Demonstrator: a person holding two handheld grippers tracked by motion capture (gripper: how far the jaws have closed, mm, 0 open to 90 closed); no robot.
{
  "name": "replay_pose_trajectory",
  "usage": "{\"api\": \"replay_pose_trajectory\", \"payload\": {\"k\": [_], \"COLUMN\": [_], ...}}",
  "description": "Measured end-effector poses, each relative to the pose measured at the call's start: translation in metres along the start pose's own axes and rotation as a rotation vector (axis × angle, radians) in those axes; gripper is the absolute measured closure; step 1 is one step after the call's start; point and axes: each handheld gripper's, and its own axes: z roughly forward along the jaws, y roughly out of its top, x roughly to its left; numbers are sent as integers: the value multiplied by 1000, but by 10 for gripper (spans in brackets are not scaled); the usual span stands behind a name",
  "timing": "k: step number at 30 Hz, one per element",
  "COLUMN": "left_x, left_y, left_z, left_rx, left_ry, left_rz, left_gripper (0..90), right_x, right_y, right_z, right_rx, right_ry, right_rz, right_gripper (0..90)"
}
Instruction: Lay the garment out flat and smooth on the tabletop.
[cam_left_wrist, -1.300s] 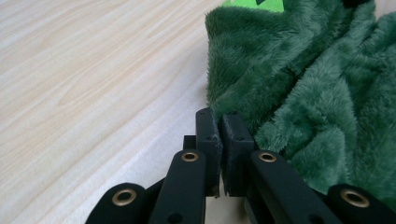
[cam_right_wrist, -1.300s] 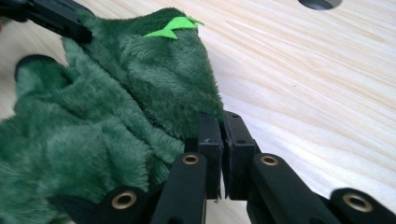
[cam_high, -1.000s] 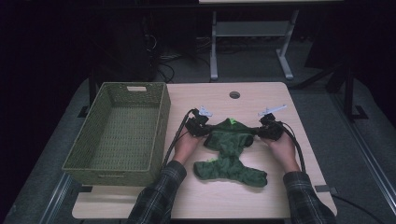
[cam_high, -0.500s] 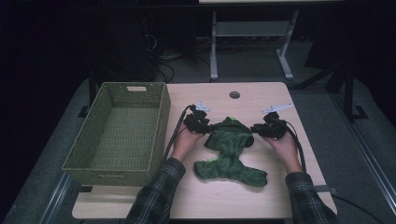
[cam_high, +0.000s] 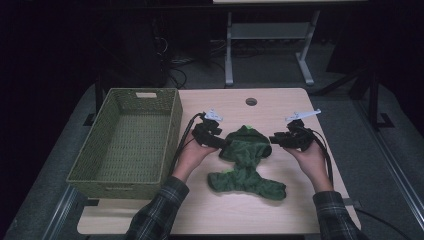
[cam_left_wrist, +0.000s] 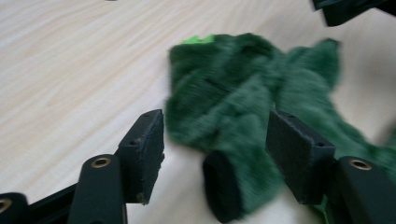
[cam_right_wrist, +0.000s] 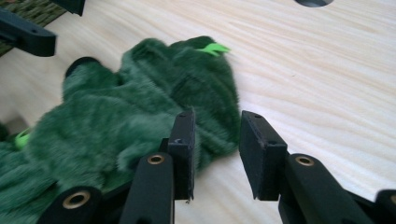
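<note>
Our green fleece garment (cam_high: 245, 162) lies crumpled on the table (cam_high: 280, 212), just right of the empty wicker basket (cam_high: 125, 142). Our left hand-held gripper (cam_high: 218, 142) has just been opening; its jaws stand wide with a fold between them, unpinched. Our right hand-held gripper (cam_high: 274, 139) has also just been opening, to a narrow gap with bare table between the jaws at the cloth's edge. To fold neatly, we judge we should re-grip matching outer corners and lift them evenly.

wicker basket (cam_high: 127, 145) walls off table's left; green garment (cam_high: 246, 162) mid-table; bare tabletop (cam_high: 280, 107) beyond, passable.
</note>
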Motion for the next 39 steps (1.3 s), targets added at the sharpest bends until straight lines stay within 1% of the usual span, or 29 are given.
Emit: {"api": "replay_pose_trajectory", "payload": {"k": [2, 4, 5, 6, 8, 11, 12, 14, 17, 18, 20, 21, 23, 24, 25, 27, 28, 31, 32, 33, 35, 37, 39], "left_x": [-7, -14, -17, -20, -25, -33, -37, -44, -55, -60, -65, -69, -73, -76, -77, -80, -81, -84, -86, -87, -88, -89, -93], "left_y": [-5, -10, -13, -17, -22, -29, -32, -39, -50, -55, -62, -67, -75, -81, -84, -92, -95, -104, -107, -110, -116, -122, -127], "left_z": [-5, -11, -14, -19, -25, -31, -34, -39, -44, -47, -50, -51, -52, -51, -51, -52, -52, -55, -57, -57, -59, -60, -59], "left_rx": [2, 11, 6, 5, -12, -17, -14, -7, -16, -17, -23, -23, -20, -16, -10, -4, 1, 8, 12, 10, 19, 32, 49], "left_ry": [-9, -1, -3, 6, 1, 6, 10, 11, 8, 6, 5, 3, 10, 14, 14, 19, 20, 29, 35, 37, 38, 32, 31], "left_rz": [12, 24, 22, 27, 27, 32, 28, 37, 43, 43, 54, 53, 61, 67, 71, 73, 72, 76, 78, 70, 72, 73, 93], "left_gripper": [324, 292, 282, 271, 248, 205, 188, 151, 134, 134, 133, 133, 133, 131, 131, 129, 128, 128, 128, 128, 128, 129, 128], "right_x": [3, 9, 12, 14, 20, 28, 30, 37, 44, 47, 52, 55, 63, 66, 71, 77, 80, 91, 94, 99, 108, 117, 128], "right_y": [-2, -4, -5, -6, -8, -10, -10, -12, -14, -14, -15, -15, -15, -15, -15, -16, -16, -17, -18, -18, -18, -16, -15], "right_z": [-1, -3, -4, -5, -7, -10, -10, -13, -13, -14, -14, -14, -14, -13, -13, -12, -11, -9, -7, -5, -2, 3, 7], "right_rx": [9, 8, -2, -2, -7, -13, -14, -44, -32, -32, -35, -37, -31, -34, -26, -22, -15, -25, -29, -20, -13, -10, -1], "right_ry": [8, 10, 11, 18, 26, 34, 38, 52, 62, 64, 79, 81, 88, 91, 98, 106, 111, 133, 141, 148, 160, 183, 196], "right_rz": [-2, -12, -15, -21, -31, -46, -44, -58, -68, -67, -67, -77, -78, -90, -91, -111, -113, -124, -139, -144, -156, -172, -193], "right_gripper": [647, 643, 643, 642, 642, 640, 641, 644, 646, 651, 652, 656, 659, 663, 664, 664, 664, 675, 679, 683, 689, 689, 689]}}
